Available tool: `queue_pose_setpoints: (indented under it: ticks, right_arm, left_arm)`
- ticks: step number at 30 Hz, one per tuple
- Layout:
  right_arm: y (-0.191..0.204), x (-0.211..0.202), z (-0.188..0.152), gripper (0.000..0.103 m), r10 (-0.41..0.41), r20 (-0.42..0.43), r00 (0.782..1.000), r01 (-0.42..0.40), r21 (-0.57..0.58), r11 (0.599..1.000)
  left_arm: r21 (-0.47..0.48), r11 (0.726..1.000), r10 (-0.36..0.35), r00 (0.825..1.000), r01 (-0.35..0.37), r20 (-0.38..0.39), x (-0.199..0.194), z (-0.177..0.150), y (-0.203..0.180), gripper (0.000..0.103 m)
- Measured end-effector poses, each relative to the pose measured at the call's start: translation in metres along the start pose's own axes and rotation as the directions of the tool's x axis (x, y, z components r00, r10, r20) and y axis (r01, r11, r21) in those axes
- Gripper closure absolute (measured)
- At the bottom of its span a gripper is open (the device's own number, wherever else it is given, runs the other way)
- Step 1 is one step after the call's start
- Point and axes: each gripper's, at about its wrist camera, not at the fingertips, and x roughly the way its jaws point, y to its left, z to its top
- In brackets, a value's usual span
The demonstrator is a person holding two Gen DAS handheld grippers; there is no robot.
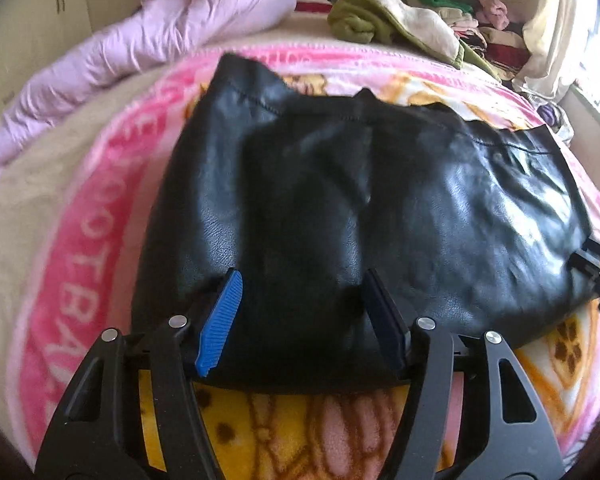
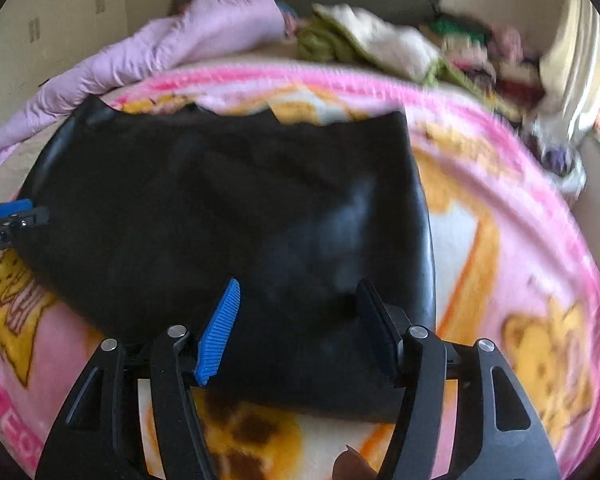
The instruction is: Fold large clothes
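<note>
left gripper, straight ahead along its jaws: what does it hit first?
Most likely the black leather garment. The left gripper has its jaws open over the garment's near edge, which lies on the pink blanket, and nothing else sits in that line. Depth is unclear, so it may already be near touching.

Bed (image 1: 60, 168) with beige sheet, bare along left side. Pink cartoon-print blanket (image 1: 420, 92) spread over near and middle part, reaching right edge, pink band with white letters curving near its left border. Black leather garment (image 1: 360, 200) lies flat on blanket, roughly centered, near hem close to bed's near edge, far edge uneven. Crumpled lilac quilt (image 1: 140, 36) heaped along far left side up to far edge by headboard. Olive and cream clothes (image 1: 380, 20) piled at far edge, middle. Stack of folded clothes (image 1: 488, 36) in far right corner, colors mixed, items blurred in right wrist view.
</note>
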Motion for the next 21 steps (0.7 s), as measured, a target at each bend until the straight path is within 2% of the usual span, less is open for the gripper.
queue_pose_setpoints:
  ticks: [4,8,13,16,21]
  right_arm:
    - [-0.021,0.013,-0.01,0.044,0.073,-0.022,0.997,-0.071,0.088,0.994]
    - [-0.016,0.016,-0.015,0.044,0.062,-0.002,0.998,-0.062,0.087,0.994]
    - [-0.015,-0.01,-0.003,0.044,0.073,0.05,0.996,-0.077,0.084,0.993]
    - [-0.02,-0.028,0.009,0.043,0.08,0.115,0.99,-0.091,0.093,0.991]
    - [-0.026,-0.032,0.04,0.043,0.06,0.16,0.985,-0.075,0.091,0.993]
  left_arm:
    - [-0.003,1.0,-0.03,0.999,0.03,-0.017,0.011,-0.004,0.005,0.048]
    - [0.001,0.999,-0.036,0.999,0.036,-0.001,0.01,-0.006,0.004,0.048]
    - [-0.012,0.999,-0.039,0.998,0.04,0.045,-0.007,-0.004,0.004,0.048]
    - [-0.025,1.0,-0.011,0.996,0.013,0.094,-0.021,0.002,0.005,0.038]
    - [-0.064,0.998,0.017,0.991,-0.009,0.131,-0.028,0.021,0.012,0.036]
